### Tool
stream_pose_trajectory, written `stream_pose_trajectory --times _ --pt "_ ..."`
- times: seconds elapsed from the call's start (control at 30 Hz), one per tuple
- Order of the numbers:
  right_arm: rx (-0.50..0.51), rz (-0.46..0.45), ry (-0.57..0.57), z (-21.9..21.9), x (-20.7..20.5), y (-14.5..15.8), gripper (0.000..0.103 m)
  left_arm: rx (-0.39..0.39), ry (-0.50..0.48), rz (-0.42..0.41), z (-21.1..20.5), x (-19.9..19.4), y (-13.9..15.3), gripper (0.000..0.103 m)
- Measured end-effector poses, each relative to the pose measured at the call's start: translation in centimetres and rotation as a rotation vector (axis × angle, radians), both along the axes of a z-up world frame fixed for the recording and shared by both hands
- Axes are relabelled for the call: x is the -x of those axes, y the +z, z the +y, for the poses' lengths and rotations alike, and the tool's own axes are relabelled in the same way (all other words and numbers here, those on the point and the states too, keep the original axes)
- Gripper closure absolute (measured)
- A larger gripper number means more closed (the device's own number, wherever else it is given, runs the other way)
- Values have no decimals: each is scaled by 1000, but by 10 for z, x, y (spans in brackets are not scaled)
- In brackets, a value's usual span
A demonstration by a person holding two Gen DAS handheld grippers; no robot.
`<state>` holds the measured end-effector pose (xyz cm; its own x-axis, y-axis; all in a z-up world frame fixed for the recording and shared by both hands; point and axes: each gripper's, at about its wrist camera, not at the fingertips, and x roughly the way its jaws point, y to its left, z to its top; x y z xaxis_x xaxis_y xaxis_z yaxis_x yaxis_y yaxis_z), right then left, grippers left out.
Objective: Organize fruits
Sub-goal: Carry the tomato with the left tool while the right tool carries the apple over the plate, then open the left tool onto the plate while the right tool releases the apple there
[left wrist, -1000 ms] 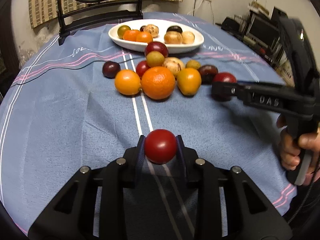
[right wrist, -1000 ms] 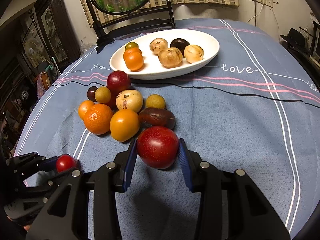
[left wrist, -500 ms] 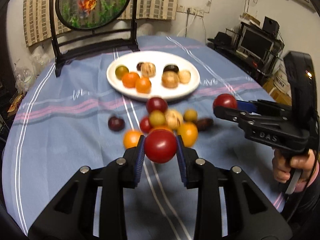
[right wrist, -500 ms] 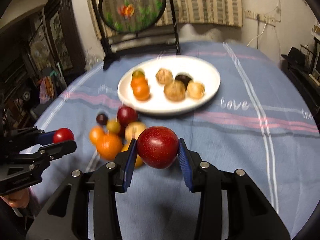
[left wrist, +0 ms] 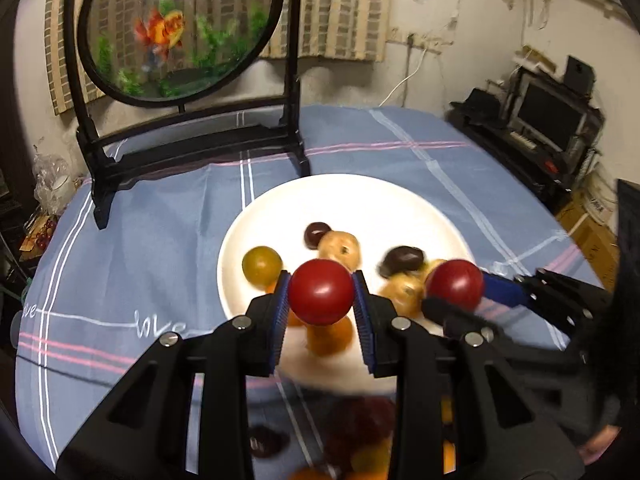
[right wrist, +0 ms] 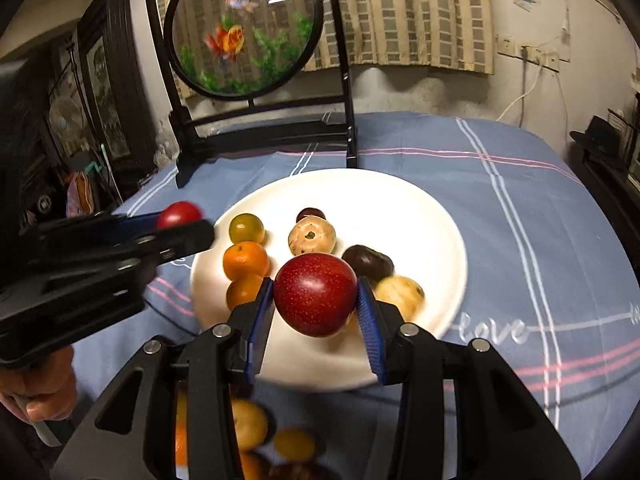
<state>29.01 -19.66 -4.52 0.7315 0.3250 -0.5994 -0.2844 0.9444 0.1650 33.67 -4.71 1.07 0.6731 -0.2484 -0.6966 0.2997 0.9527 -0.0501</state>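
Left wrist view: your left gripper (left wrist: 321,298) pinches a small smooth red fruit (left wrist: 321,291) between its blue pads, held in the air above the near rim of the white plate (left wrist: 360,204).
Right wrist view: your right gripper (right wrist: 316,300) pinches a larger speckled red fruit (right wrist: 316,294) between its blue pads, also above the near part of the plate (right wrist: 420,216).
Right gripper from the left: you see it at the right edge of the left view, its red fruit (left wrist: 455,283) over the plate's right side.
Left gripper from the right: you see it at the left edge of the right view, its small red fruit (right wrist: 179,214) just off the plate's left rim, with your hand (right wrist: 38,390) on the handle below.
Plate contents: a green-yellow fruit (right wrist: 246,229) and two orange fruits (right wrist: 245,261) sit along the left side; a pale brown fruit (right wrist: 312,236) lies near the middle with a dark one (right wrist: 311,213) just behind it; a dark fruit (right wrist: 368,263) and another pale one (right wrist: 400,292) lie toward the right.
Plate position: it rests on the blue striped tablecloth (right wrist: 520,208), near the middle, in front of the round fish screen (right wrist: 244,30) on its black stand at the far edge.
Loose fruits: a blurred cluster of orange, yellow and dark fruits (right wrist: 248,424) lies on the cloth at the near edge, below your grippers.
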Motion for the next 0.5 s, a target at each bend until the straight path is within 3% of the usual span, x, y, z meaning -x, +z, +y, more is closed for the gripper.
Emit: stream_pose_trajectory --times 0.27,0.33,0.4,0.5 --pt "25 19 27 6 -17 -9 61 -2 24 71 -2 -35 -28 71" --pt "36 13 26 7 -17 -9 58 -13 33 63 -3 -36 -31 63" --pt "30 11 34 7 -14 -6 50 -25 46 34 -3 -32 -28 36" --pt "26 0 36 6 -9 -1 49 -35 49 10 -3 -24 -17 33"
